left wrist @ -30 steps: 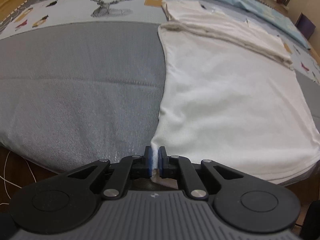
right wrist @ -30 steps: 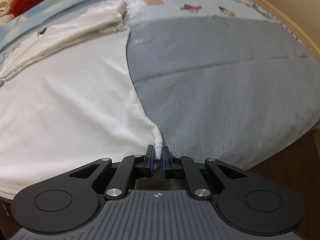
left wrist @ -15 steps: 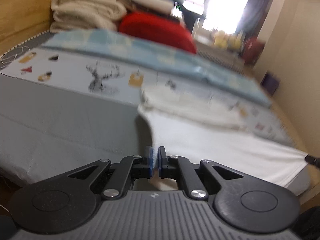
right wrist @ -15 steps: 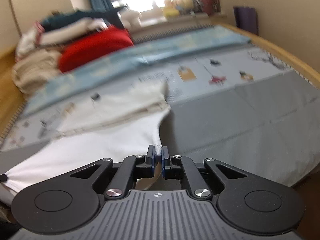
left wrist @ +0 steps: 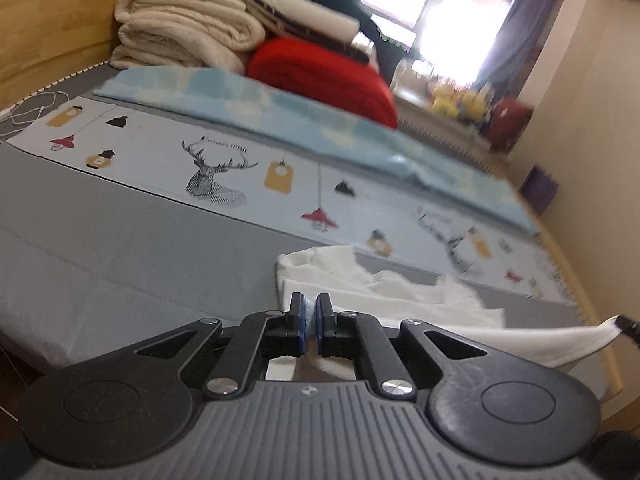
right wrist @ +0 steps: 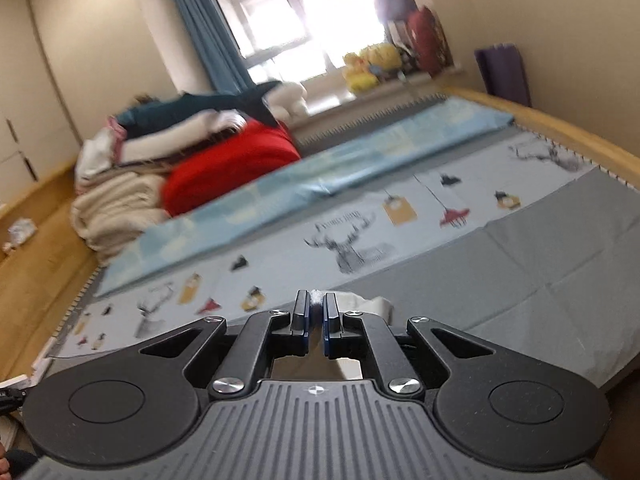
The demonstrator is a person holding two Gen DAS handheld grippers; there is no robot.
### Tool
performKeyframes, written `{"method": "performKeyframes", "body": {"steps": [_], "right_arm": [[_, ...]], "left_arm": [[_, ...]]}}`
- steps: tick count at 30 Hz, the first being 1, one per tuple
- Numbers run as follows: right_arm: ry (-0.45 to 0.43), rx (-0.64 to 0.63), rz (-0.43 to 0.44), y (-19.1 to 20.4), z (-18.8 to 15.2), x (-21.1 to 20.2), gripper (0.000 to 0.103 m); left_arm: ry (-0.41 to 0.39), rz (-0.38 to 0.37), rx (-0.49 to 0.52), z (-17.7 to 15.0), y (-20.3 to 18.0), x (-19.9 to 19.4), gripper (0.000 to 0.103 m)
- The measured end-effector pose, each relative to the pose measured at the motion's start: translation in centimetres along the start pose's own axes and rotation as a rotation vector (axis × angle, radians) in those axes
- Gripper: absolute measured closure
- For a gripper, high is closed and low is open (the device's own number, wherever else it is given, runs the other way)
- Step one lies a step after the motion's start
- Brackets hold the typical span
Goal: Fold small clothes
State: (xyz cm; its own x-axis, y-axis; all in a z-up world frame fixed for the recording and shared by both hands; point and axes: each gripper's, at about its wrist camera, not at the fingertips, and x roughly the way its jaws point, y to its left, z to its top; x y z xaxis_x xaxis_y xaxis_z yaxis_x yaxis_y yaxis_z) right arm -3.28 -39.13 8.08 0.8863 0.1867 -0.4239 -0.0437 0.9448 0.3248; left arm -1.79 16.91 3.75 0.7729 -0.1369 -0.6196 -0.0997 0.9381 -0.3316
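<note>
Left wrist | left tongs (left wrist: pixel 310 316) pinch shirt (left wrist: pixel 384 292) hem | right tongs (right wrist: pixel 316 314) pinch the other corner | hem raised above bed (left wrist: pixel 120 248), likely to fold it over

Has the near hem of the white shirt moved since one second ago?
Yes. The white shirt hem has gone up off the grey mat, held in the left gripper and right gripper.

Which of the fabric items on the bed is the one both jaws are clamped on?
The white garment, lying nearest on the grey mat. The cream folded blankets and red bundle sit stacked far back by the window, untouched.
</note>
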Motion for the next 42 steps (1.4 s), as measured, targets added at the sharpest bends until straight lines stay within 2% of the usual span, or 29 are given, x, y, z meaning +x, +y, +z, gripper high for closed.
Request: {"method": "performKeyframes", "body": {"steps": [5, 7, 8, 9, 11, 13, 14, 16, 17, 18, 21, 26, 29, 32, 35, 37, 42], "right_arm": [[0.046, -0.037, -0.072, 0.3, 1.2, 5.7, 0.098], [0.070, -0.033, -0.095, 0.2, 2.0, 8.1, 0.098], [0.092, -0.032, -0.107, 0.2, 2.4, 9.5, 0.098], [0.113, -0.033, -0.118, 0.1, 2.5, 10.8, 0.097], [0.154, -0.031, -0.157, -0.2, 2.6, 13.0, 0.096], [0.163, -0.011, -0.236, -1.2, 2.0, 14.4, 0.093], [0.166, 0.005, -0.257, -1.9, 1.4, 14.7, 0.093], [0.179, 0.042, -0.265, -3.7, -0.7, 14.8, 0.093], [0.238, 0.050, -0.285, -4.4, -1.7, 15.3, 0.091], [0.305, 0.061, -0.321, -4.9, -2.1, 15.9, 0.091], [0.267, 0.029, -0.296, -4.7, -2.1, 15.4, 0.091], [0.345, -0.028, -0.285, -4.0, -3.5, 16.9, 0.091], [0.353, -0.054, -0.272, -3.4, -3.7, 17.8, 0.091], [0.366, -0.062, -0.258, -3.2, -3.7, 18.4, 0.091], [0.387, -0.067, -0.257, -3.2, -4.1, 19.2, 0.090], [0.403, -0.068, -0.258, -3.2, -4.3, 20.1, 0.090], [0.437, -0.089, -0.265, -3.2, -4.4, 22.6, 0.087]], "left_arm": [[0.075, 0.051, 0.071, 3.3, 0.0, 7.8, 0.098], [0.117, 0.038, 0.066, 3.9, 0.8, 11.1, 0.097], [0.139, 0.018, 0.048, 4.1, 1.4, 12.8, 0.093], [0.147, 0.025, 0.042, 4.0, 2.1, 14.2, 0.093], [0.178, 0.097, 0.004, 3.4, 3.9, 16.1, 0.092], [0.238, 0.145, -0.097, 3.4, 5.7, 17.1, 0.092], [0.245, 0.140, -0.154, 3.4, 6.7, 17.2, 0.092], [0.265, 0.129, -0.192, 3.4, 7.6, 17.3, 0.092], [0.280, 0.133, -0.184, 3.3, 7.7, 17.4, 0.092], [0.293, 0.136, -0.171, 3.2, 7.6, 17.6, 0.092], [0.344, 0.112, -0.128, 2.8, 6.7, 18.1, 0.092], [0.388, 0.060, 0.100, 3.0, 3.5, 19.5, 0.073], [0.375, 0.042, 0.210, 1.9, 2.3, 20.9, 0.073], [0.408, 0.018, 0.240, 0.5, 1.7, 22.5, 0.073], [0.362, 0.004, 0.331, 0.5, -0.5, 23.3, 0.071], [0.346, 0.007, 0.375, 0.6, -1.6, 24.1, 0.064], [0.298, 0.029, 0.402, 1.8, -3.1, 26.3, 0.061]]}}
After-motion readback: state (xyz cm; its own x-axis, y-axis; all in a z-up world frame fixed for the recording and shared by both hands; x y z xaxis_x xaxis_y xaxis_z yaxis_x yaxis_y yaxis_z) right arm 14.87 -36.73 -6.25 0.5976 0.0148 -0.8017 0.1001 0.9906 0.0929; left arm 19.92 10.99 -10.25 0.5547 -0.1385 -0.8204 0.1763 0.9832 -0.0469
